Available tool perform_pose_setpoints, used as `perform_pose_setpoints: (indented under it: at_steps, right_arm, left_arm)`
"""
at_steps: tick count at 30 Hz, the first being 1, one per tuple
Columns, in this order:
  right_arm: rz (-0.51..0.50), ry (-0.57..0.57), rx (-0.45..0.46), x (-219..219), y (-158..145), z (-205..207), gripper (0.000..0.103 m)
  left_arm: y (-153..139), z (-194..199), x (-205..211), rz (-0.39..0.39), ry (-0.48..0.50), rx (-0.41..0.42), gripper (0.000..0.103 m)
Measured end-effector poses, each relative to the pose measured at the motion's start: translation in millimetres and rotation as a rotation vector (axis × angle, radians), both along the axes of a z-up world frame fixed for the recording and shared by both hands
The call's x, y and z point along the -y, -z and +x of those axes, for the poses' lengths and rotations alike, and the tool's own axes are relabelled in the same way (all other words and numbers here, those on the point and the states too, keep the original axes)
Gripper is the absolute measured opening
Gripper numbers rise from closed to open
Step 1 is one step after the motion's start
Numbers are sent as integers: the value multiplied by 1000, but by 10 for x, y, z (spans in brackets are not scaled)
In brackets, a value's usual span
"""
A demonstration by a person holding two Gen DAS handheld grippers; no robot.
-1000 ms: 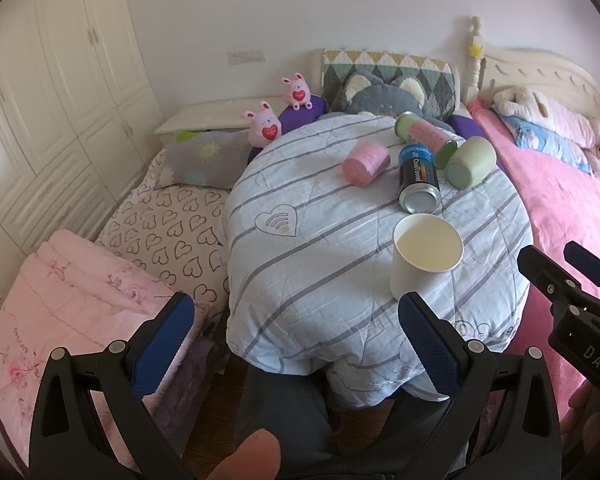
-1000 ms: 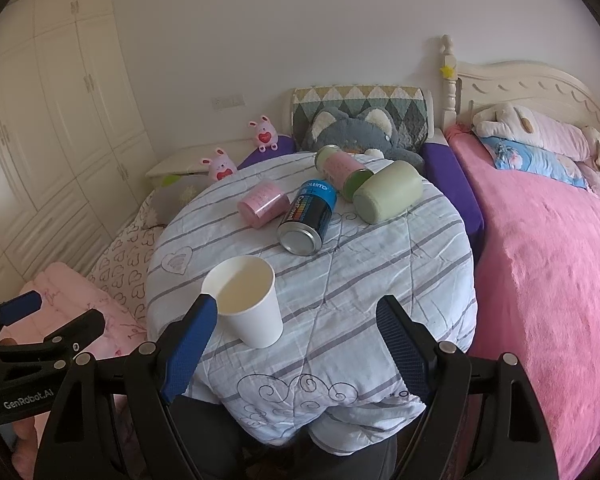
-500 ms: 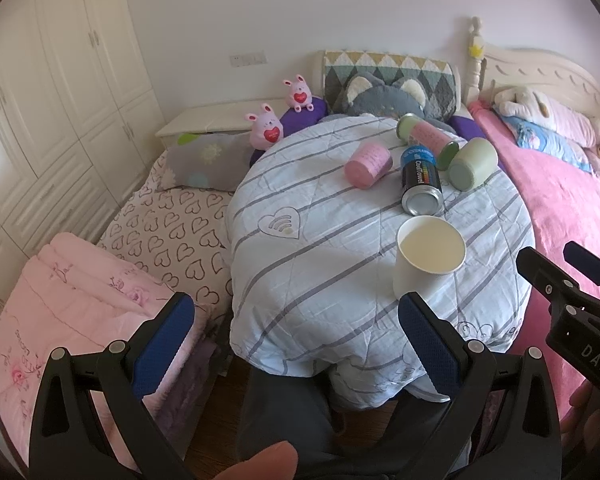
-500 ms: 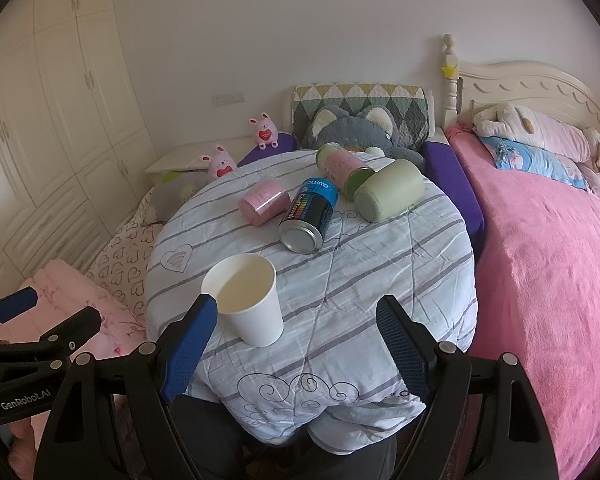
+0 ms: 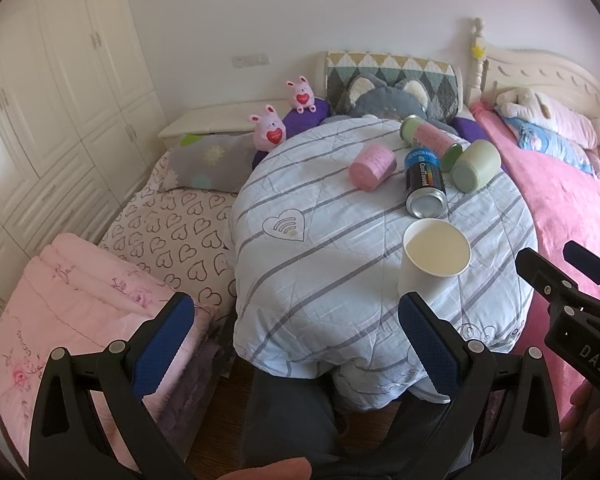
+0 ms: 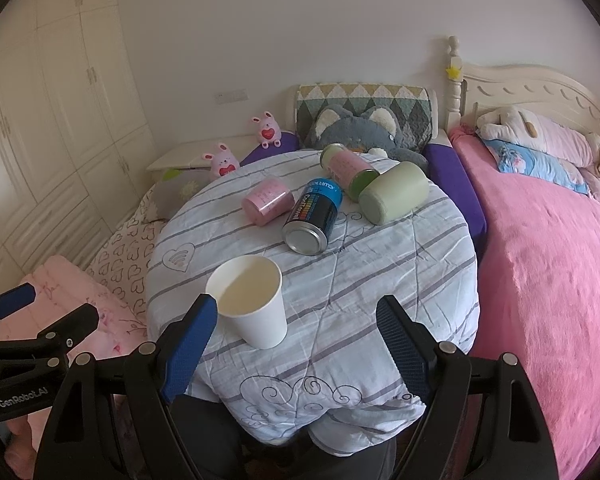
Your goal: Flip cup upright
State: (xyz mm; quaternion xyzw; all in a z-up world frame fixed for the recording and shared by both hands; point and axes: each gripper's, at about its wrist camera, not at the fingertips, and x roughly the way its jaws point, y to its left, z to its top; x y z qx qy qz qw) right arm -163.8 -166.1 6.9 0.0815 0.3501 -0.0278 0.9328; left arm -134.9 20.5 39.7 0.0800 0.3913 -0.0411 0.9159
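The white paper cup [image 6: 247, 305] stands upright, long axis vertical, mouth up, on the striped cloth [image 6: 380, 280], just ahead of the right gripper [image 6: 296, 340], nearer its left finger; both it and the left gripper [image 5: 296, 340] gape wide, empty

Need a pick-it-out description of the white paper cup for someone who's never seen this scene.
Find the round table under a blue-and-white striped quilt, beside the pink bed. The white paper cup stands alone near the table's front edge, ahead of a cluster of four containers. It is the only one upright with its mouth open upward; the pink cup, green cup, can and bottle lie on their sides.
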Motion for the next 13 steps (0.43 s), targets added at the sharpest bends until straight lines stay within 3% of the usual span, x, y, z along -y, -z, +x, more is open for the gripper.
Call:
perform_pose_setpoints:
  at_steps: [13]
  right_arm:
    - [-4, -4, -6, -33, -20, 21, 83]
  left_arm:
    - [-42, 27, -60, -27, 12, 1, 103]
